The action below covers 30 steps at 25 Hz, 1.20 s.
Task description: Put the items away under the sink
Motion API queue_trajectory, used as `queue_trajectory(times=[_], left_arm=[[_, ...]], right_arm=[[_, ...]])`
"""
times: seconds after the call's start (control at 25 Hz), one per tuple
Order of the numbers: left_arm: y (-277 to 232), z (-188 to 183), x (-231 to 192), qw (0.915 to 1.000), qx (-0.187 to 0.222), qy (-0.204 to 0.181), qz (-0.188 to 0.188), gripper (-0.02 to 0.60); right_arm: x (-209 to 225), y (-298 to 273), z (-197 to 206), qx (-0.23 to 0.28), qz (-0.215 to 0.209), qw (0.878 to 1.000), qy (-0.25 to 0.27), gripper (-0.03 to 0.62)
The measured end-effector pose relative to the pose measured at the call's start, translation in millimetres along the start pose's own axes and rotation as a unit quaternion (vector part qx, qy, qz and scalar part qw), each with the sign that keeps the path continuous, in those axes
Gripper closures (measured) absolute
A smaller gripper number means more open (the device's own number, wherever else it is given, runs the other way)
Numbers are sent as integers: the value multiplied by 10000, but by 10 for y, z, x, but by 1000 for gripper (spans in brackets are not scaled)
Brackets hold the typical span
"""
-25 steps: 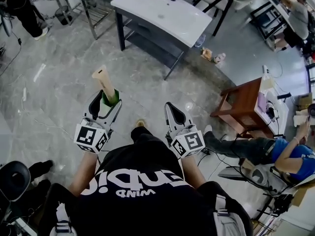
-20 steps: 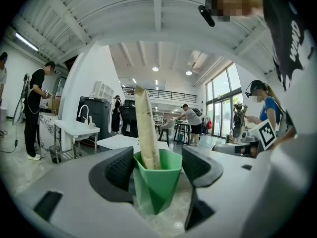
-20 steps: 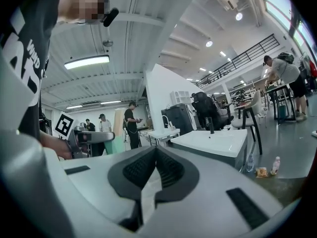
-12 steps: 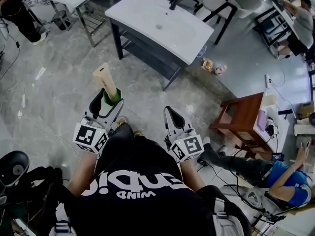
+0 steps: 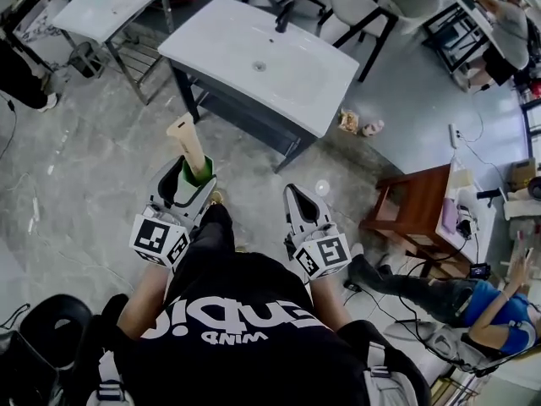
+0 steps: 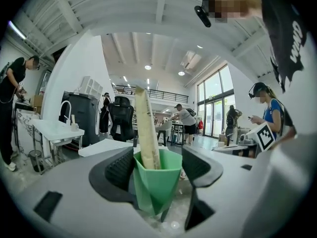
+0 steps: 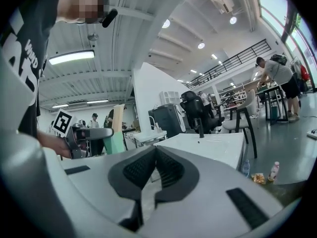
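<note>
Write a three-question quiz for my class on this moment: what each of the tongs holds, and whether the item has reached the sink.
1. True or false: the right tongs are shut with nothing between them.
2. What do the left tongs grip?
A) a green cup with a beige stick standing in it
B) a spray bottle
C) a folded towel
3. Short answer: has the cup reached the white sink yet?

Key: 1 true; 2 A; 3 no, the person carries it short of the sink.
</note>
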<state>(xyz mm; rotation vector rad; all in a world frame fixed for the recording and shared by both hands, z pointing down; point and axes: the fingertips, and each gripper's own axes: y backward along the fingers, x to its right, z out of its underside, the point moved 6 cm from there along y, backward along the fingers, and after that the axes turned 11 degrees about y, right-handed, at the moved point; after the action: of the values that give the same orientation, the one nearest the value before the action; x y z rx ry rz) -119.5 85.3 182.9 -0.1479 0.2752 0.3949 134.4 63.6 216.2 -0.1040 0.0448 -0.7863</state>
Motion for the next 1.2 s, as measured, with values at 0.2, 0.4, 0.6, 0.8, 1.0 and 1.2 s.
queue_trajectory(times=[0.2, 0.4, 0.6, 0.8, 1.0, 1.2], left_arm=[[-531, -31, -242, 9994, -161, -31, 293, 259], [-932, -78, -559, 9979, -262, -71, 595, 259], [-1295, -135, -860, 9949, -344, -205, 931, 259], [-1618, -193, -1123, 9919, -372, -220, 1191, 259], [-1792, -78, -1224, 9907, -297, -218, 1312, 259], [-1919, 98, -1318, 9905, -227, -266, 1327, 259]], right_arm=[[227, -297, 18, -113, 186, 9997, -61, 576], [349, -690, -2, -206, 335, 9992, -36, 576], [485, -1098, -16, -302, 514, 9982, 17, 576], [607, -1408, 20, -397, 786, 9961, -74, 576], [637, -1532, 208, -439, 855, 9953, -97, 576], [729, -1623, 441, -359, 828, 9958, -143, 576]])
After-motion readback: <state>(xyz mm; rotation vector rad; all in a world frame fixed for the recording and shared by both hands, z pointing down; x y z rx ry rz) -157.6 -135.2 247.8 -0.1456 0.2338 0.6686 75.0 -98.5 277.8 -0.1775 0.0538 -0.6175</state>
